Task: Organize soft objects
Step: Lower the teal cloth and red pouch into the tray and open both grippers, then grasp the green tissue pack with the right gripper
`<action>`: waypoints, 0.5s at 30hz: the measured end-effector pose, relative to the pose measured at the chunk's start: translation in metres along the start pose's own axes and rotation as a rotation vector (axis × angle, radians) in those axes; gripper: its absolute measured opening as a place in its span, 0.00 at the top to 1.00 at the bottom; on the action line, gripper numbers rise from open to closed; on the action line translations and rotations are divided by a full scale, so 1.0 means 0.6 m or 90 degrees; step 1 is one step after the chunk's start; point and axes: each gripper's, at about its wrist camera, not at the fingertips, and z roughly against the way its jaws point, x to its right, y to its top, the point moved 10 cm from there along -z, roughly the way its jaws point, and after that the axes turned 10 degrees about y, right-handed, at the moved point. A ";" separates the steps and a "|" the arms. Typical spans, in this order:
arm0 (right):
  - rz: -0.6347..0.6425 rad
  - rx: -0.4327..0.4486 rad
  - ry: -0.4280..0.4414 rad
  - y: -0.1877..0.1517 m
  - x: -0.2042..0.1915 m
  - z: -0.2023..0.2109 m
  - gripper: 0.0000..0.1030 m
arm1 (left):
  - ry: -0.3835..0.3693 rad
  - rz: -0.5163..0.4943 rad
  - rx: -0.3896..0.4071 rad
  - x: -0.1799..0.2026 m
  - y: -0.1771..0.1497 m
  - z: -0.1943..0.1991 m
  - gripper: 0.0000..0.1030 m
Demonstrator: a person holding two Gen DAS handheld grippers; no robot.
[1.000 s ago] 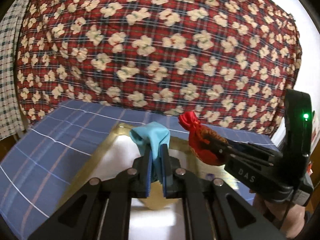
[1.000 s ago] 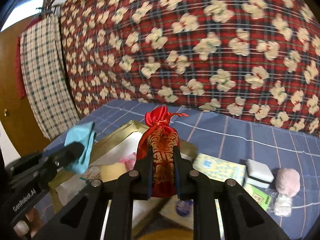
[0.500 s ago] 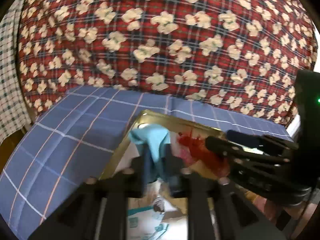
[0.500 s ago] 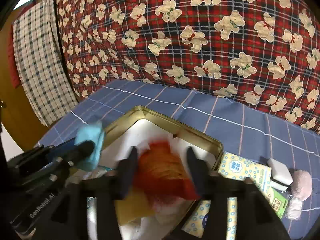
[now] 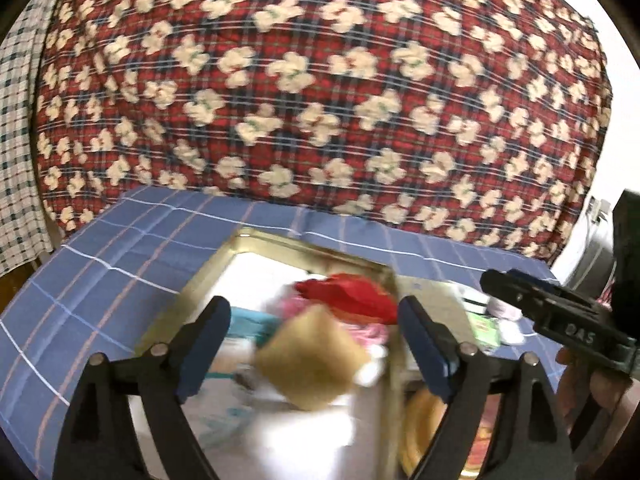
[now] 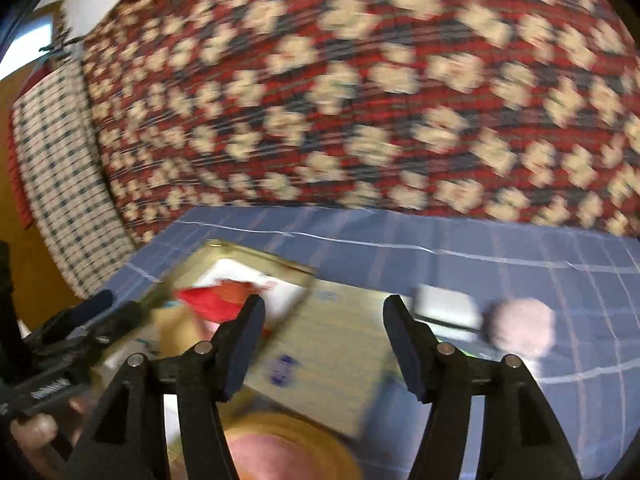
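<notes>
Left gripper (image 5: 314, 344) opening over gold tin (image 5: 256, 240) holding red pouch (image 5: 352, 294), right gripper (image 6: 324, 344) opening (empty), only its view showing pink pompom (image 6: 520, 326) far right

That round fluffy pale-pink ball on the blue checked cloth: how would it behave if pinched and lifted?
The round fluffy pale-pink ball looks fuzzy, so it probably squashes under the pads and weighs little. Being round, it may roll on the blue checked cloth if nudged.
</notes>
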 end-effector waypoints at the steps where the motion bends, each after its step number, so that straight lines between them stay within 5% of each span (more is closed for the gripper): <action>1: -0.015 -0.004 -0.023 -0.009 0.030 0.006 0.31 | -0.004 -0.004 -0.001 0.012 -0.002 0.002 0.08; 7: -0.086 -0.057 -0.078 -0.061 0.130 -0.012 0.31 | -0.024 -0.035 -0.013 0.089 -0.020 0.001 0.03; 15: -0.112 -0.093 -0.066 -0.088 0.152 -0.052 0.31 | -0.021 -0.050 -0.026 0.119 -0.025 -0.011 0.03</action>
